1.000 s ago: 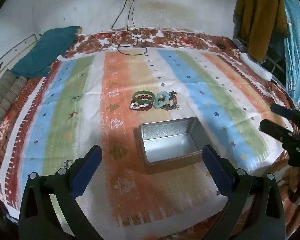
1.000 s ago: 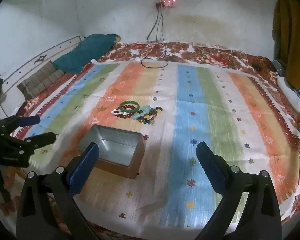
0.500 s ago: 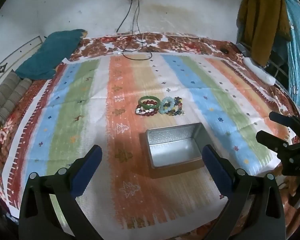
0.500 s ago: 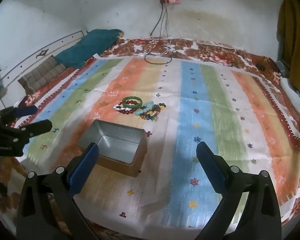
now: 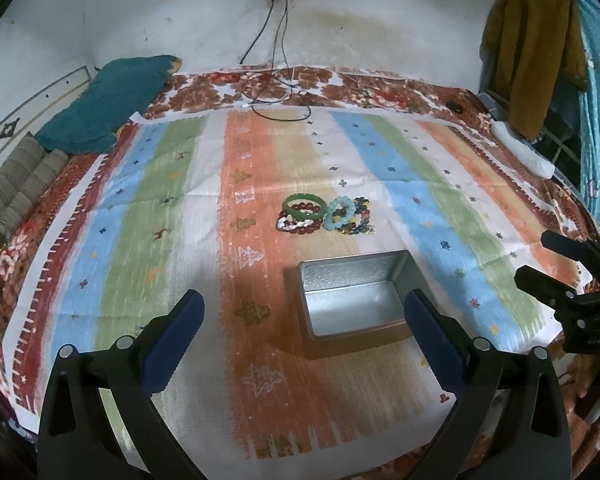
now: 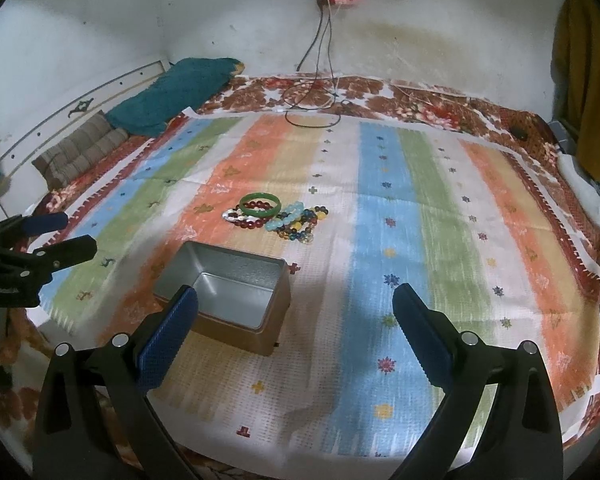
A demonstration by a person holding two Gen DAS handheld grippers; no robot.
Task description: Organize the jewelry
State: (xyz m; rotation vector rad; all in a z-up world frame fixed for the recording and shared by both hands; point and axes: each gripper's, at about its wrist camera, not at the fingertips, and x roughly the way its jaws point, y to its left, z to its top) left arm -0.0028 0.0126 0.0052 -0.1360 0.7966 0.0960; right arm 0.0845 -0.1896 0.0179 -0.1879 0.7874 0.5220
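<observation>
A small pile of bracelets lies on the striped cloth: a green bangle point(image 5: 304, 205) over dark red beads, a light blue bead bracelet point(image 5: 340, 213) and multicoloured beads point(image 5: 362, 216). The pile shows in the right wrist view too, with the green bangle point(image 6: 260, 205) on its left. An open, empty metal tin point(image 5: 352, 300) point(image 6: 224, 296) sits just in front of the pile. My left gripper point(image 5: 304, 340) is open and empty, held above the cloth in front of the tin. My right gripper point(image 6: 296, 336) is open and empty, to the right of the tin.
The striped cloth point(image 6: 420, 208) covers a bed with a floral sheet. A teal cushion point(image 5: 108, 104) and a striped pillow point(image 5: 16, 196) lie at the far left. Cables point(image 5: 280, 96) hang from a wall socket. Clothes point(image 5: 532, 44) hang at the right.
Both grippers have moved forward and a little lower towards the tin and the bracelets, which now look larger. Both stay open and empty.
</observation>
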